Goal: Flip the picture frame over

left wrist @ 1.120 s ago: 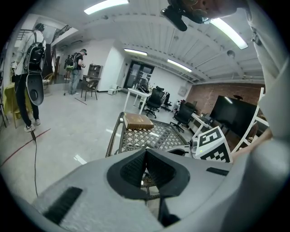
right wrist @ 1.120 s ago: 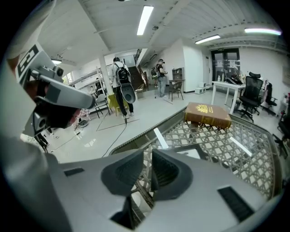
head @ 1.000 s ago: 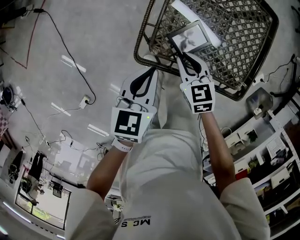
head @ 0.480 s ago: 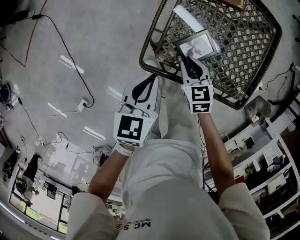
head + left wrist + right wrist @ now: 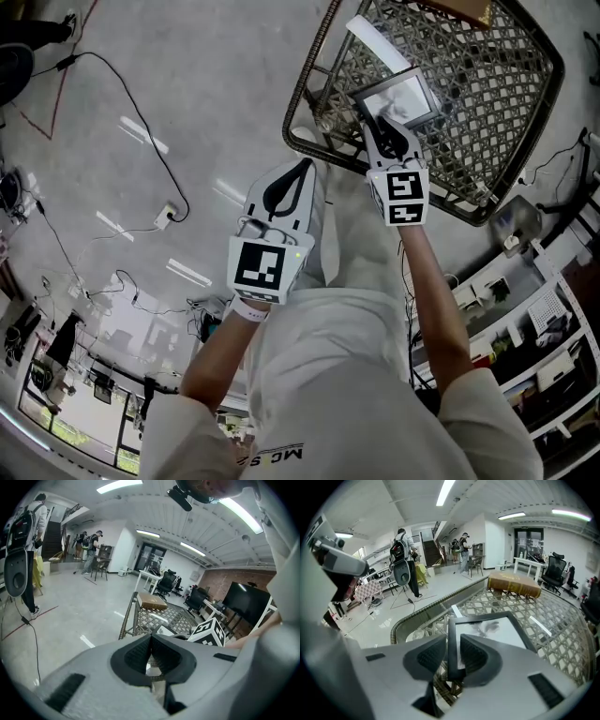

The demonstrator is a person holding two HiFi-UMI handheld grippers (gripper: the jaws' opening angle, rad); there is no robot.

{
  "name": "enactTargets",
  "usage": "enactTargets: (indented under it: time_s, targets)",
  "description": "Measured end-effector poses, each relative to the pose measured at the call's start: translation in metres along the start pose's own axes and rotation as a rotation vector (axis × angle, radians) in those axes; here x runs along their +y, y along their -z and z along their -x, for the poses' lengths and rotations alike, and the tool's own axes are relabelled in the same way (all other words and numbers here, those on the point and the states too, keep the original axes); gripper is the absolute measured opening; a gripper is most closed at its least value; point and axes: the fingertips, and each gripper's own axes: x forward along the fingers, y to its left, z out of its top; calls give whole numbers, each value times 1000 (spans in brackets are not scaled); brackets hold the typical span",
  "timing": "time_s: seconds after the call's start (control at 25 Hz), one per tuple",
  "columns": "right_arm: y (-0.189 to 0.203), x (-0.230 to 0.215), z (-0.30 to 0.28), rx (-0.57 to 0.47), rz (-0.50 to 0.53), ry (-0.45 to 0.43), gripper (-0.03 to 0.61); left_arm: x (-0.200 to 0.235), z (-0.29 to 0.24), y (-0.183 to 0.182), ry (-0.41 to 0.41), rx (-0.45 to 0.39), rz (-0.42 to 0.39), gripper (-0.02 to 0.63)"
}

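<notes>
Pinching the picture frame [image 5: 487, 630] by its near-left corner with the right gripper [image 5: 452, 641], jaws drawn in to the thickness of the dark border, one pad on either side of it. Lying face up on the wicker table [image 5: 419, 613], pale print toward the camera, long side running away from the jaws; hard to tell whether the gripped corner is raised off the lattice. Resting just beyond the frame's left edge, a white strip [image 5: 456, 611], and at the table's far side, well apart from the frame, a brown box [image 5: 514, 584]. Held alongside, short of the table's near rim and over the floor [image 5: 187, 56]: the left gripper [image 5: 151, 637], jaws closed tip to tip with nothing between them. Trailing across the floor to the left, a black cable [image 5: 141, 89]; standing far off in the hall, several people [image 5: 401, 543]. Compared with a second ago: same grip at the same corner, but the frame showing smaller and paler in the head view, its print less plain, and the whole table sitting a little further right and lower in that view. Left gripper in much the same place beside the rim, closed then as now.
</notes>
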Motion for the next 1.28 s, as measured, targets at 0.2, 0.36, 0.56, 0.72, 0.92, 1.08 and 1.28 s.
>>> enactTargets:
  time_s: [0.2, 0.36, 0.56, 0.72, 0.92, 1.08, 1.28]
  targets:
    - [2, 4, -4, 18, 23, -9, 107, -1, 2, -3, 0, -4, 2, 25]
    - [9, 3, -9, 36, 20, -13, 107, -2, 0, -3, 1, -2, 1, 25]
    - [6, 5, -12, 42, 61, -5, 98, -1, -1, -2, -3, 3, -2, 25]
    - [7, 6, -13, 37, 53, -3, 77, -3, 0, -1, -1, 3, -2, 25]
    - [7, 6, -12, 38, 30, -9, 75, -7, 1, -3, -1, -2, -7, 25]
    - [7, 5, -12, 47, 19, -22, 75, -9, 1, -5, -3, -3, 1, 25]
    - [5, 6, -9, 49, 14, -43, 75, -9, 2, -5, 2, -5, -15, 25]
